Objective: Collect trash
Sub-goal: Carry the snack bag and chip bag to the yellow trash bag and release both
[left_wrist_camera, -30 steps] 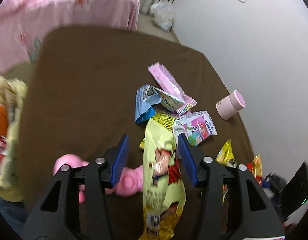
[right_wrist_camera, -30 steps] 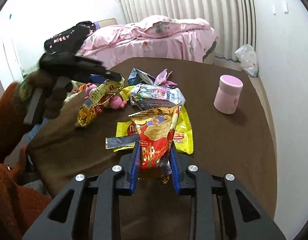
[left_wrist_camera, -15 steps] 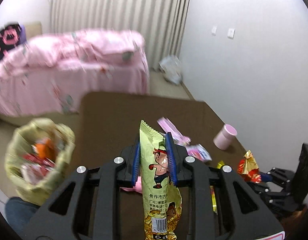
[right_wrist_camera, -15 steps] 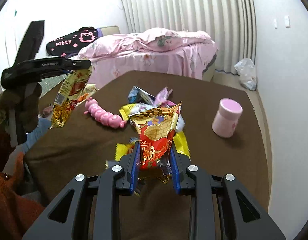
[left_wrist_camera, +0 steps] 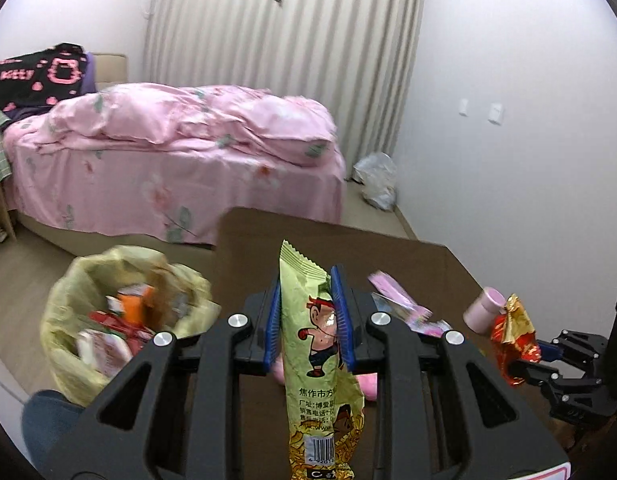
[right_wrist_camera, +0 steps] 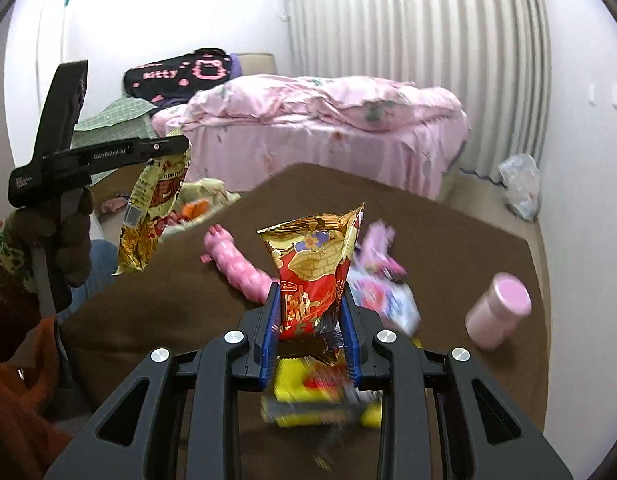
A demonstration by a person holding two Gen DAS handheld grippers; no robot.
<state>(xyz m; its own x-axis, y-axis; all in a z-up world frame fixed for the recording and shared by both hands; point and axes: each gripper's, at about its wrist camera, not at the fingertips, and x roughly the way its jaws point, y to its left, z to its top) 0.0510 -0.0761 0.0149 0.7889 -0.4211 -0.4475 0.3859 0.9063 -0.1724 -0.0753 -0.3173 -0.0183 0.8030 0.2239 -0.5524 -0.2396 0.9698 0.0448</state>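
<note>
The brown counter (left_wrist_camera: 268,236) fills the lower centre of both views. A trash bag (left_wrist_camera: 120,312) (green, already part filled) sits at lower left. At centre frame, a green snack wrapper (left_wrist_camera: 314,344) is clamped in the left tool (left_wrist_camera: 308,326), long axis upright, barcode end down. A red snack bag (right_wrist_camera: 314,268) is gripped upright by the right tool (right_wrist_camera: 310,334), torn mouth upward.

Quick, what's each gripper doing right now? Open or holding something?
Left gripper: shut on the green snack wrapper.
Right gripper: shut on the red snack bag.
</note>
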